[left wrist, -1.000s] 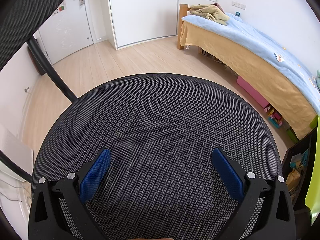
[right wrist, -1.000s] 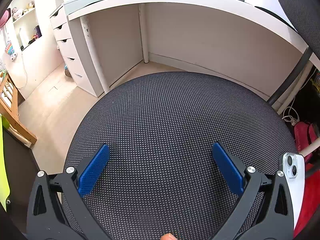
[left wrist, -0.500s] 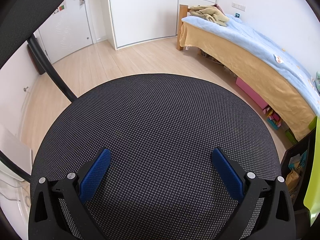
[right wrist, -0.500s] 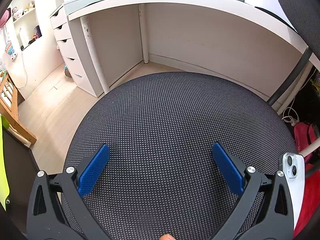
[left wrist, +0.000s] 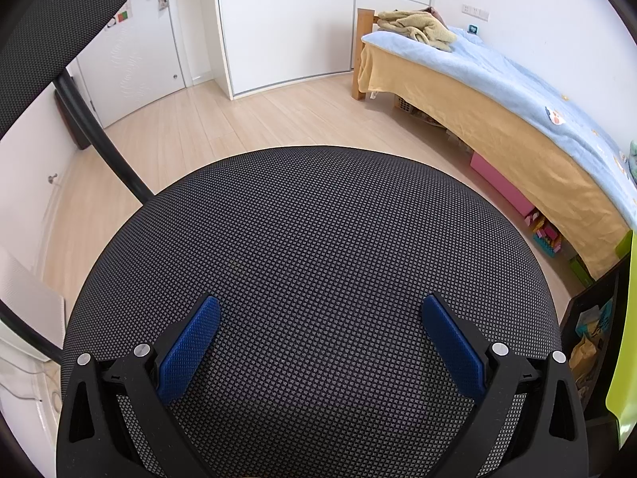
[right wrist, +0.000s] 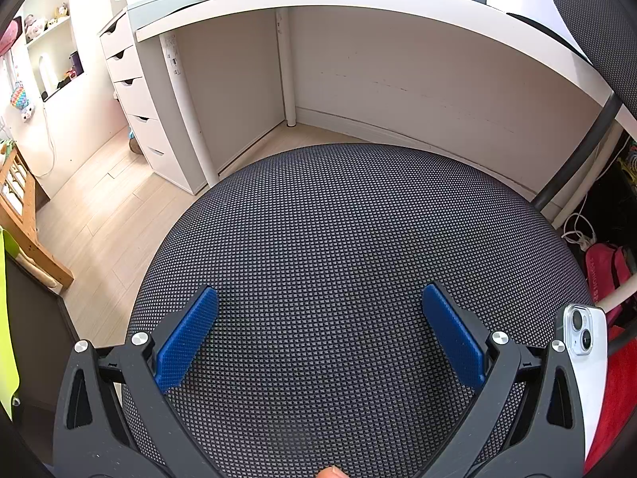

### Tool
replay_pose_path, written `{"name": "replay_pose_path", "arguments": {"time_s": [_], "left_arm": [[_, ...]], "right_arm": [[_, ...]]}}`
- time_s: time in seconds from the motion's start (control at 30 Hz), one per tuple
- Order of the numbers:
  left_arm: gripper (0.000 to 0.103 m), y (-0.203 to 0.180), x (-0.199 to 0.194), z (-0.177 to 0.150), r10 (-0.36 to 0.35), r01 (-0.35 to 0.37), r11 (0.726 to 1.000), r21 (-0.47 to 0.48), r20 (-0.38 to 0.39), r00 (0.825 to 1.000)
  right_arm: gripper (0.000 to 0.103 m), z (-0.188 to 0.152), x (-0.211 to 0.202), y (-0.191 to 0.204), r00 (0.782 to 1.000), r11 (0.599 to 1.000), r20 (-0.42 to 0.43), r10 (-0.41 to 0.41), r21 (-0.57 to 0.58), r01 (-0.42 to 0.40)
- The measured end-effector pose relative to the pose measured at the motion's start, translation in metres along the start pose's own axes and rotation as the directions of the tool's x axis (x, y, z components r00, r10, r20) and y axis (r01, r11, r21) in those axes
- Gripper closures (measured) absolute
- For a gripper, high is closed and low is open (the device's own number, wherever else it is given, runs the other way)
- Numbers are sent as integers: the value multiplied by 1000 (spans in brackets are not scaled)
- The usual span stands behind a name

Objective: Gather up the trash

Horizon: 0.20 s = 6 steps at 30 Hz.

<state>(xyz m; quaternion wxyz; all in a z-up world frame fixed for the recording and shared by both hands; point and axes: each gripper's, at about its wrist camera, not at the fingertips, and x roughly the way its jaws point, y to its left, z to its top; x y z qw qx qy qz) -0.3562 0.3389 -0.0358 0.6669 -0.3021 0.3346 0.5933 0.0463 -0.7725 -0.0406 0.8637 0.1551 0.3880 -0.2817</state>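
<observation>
Nothing's moved since prior frames. Your left gripper (left wrist: 318, 318) sits over mesh chair seat (left wrist: 310, 231), jaws wide apart, empty. Right gripper (right wrist: 318, 310), same seat, jaws apart, phone (right wrist: 585, 358) beside it. No trash visible.

the only trash-like things in sight sit in a dark open container (left wrist: 593, 290) at the far right edge of the left wrist view, low on the floor: a pale teal-and-white packet (left wrist: 595, 318) above a crumpled brownish paper piece (left wrist: 583, 354), both partly hidden by the container's wall. a lime-green sheet (left wrist: 621, 338) hangs upright just beside them, cut off by the frame. the right wrist view shows the same green (right wrist: 8, 318) and dark wall (right wrist: 36, 318) at its left edge, contents unseen.
</observation>
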Motion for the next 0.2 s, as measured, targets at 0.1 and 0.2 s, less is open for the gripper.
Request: {"name": "replay_pose_path", "arguments": {"time_s": [0.1, 0.2], "left_arm": [[6, 1, -1, 0, -1, 1, 1000, -1, 0, 1000], [6, 1, -1, 0, -4, 4, 1000, -3, 2, 1000]], "right_arm": [[3, 0, 0, 0, 1000, 1000, 0, 0, 0, 0], [3, 0, 0, 0, 1000, 1000, 0, 0, 0, 0]]}}
